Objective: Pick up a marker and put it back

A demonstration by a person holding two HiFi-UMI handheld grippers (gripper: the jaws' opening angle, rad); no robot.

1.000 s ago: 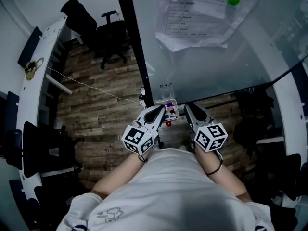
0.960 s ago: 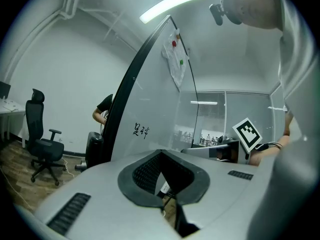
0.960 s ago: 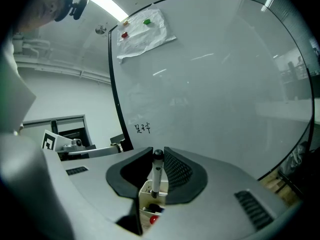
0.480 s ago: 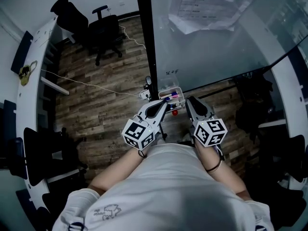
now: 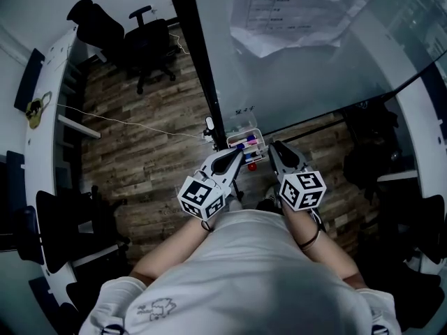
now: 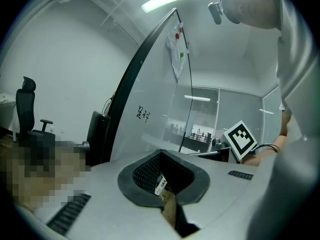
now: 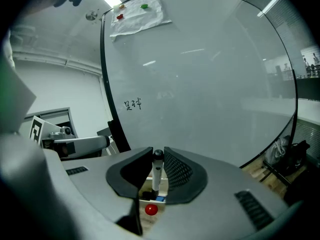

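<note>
Two ribbed black pads of the right gripper (image 7: 157, 156) stand narrow, closed in on the marker (image 7: 157, 176), which rises upright in the slot between them. Its rounded black cap sits level with the jaw tips and each pad lies against one of its sides. The marker is a slim white barrel with a dark band low down, and its foot is hidden behind the jaws. Just under the jaws lies a small white tray (image 7: 145, 193) with thin straight walls. A blue piece (image 7: 160, 199) rests in it and a glossy red ball (image 7: 150, 209) sits at its near edge. Beyond the tips a smooth, reflective whiteboard (image 7: 200, 84) in a dark rounded frame fills the right gripper view. It bears a short handwritten scribble (image 7: 133, 104), and a crumpled paper sheet (image 7: 137, 14) hangs high on it.

The left gripper (image 6: 164, 176) has its jaws drawn almost together, leaving only a thin slit. A small white printed label (image 6: 160, 184) shows between its mesh-textured pads; what it belongs to cannot be told.

From the head view the left gripper (image 5: 237, 158) and the right gripper (image 5: 274, 147) point side by side at the tray (image 5: 244, 132), their tips just beside it. All of this is above a floor (image 5: 140, 131) of brown wood planks.
</note>
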